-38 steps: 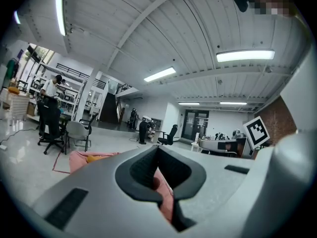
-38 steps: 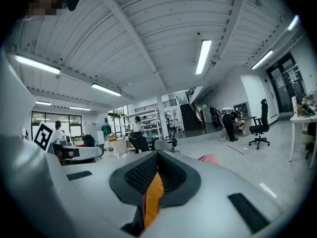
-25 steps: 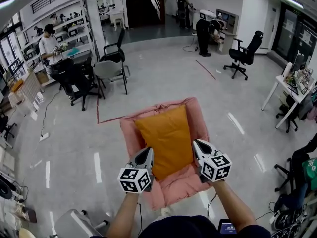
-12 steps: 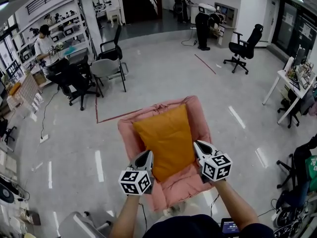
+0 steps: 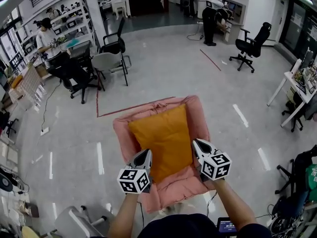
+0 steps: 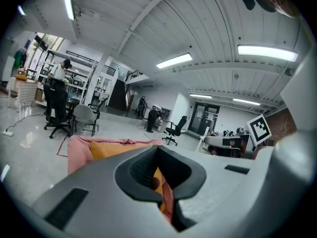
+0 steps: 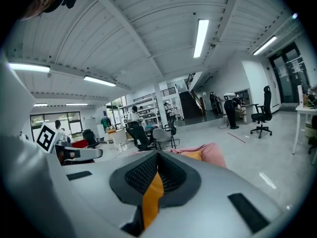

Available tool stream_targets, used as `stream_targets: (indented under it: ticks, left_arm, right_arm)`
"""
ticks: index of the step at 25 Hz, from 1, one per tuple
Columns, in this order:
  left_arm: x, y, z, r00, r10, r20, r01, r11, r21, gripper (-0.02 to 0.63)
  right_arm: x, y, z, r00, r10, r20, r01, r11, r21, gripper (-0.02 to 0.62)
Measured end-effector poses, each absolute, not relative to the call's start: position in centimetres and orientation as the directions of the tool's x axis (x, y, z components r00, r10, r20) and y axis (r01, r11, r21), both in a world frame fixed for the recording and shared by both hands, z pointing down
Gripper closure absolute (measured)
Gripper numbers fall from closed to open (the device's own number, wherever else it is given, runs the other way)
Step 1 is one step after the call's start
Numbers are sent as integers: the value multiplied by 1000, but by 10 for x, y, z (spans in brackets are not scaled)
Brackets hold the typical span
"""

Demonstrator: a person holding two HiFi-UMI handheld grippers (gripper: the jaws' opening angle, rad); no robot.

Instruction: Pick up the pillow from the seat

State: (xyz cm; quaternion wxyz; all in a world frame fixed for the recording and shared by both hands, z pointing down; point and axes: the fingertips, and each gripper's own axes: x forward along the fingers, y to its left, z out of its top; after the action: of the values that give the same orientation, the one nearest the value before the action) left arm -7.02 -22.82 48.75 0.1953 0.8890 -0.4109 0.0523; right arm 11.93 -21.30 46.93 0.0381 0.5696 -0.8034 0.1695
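Over the last second both tools have come forward and down. The left tool (image 5: pixel 146 152) now sits at the lower left edge of the orange rectangular fabric pillow (image 5: pixel 166 138), the right tool (image 5: pixel 196 143) at its right edge. Both are fully closed, gripping nothing, so I judge they must open before any grasp. The pillow looks plump and smooth, covering the pink padded armchair (image 5: pixel 123 139) from back edge almost to front.

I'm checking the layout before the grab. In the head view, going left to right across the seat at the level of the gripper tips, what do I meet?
left gripper → orange pillow → right gripper
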Motion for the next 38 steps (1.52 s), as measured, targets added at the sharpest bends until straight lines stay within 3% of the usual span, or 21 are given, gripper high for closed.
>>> stream_targets:
  ticks: [28, 38]
  left_arm:
    - [-52, -294, 580, 588, -702, 402, -806, -465, 367, 600]
    - [-51, -306, 616, 565, -682, 465, -824, -437, 359, 532]
  right_arm:
    - [148, -310, 558, -433, -801, 413, -899, 350, -265, 575]
    - [148, -333, 594, -470, -761, 447, -881, 373, -291, 572]
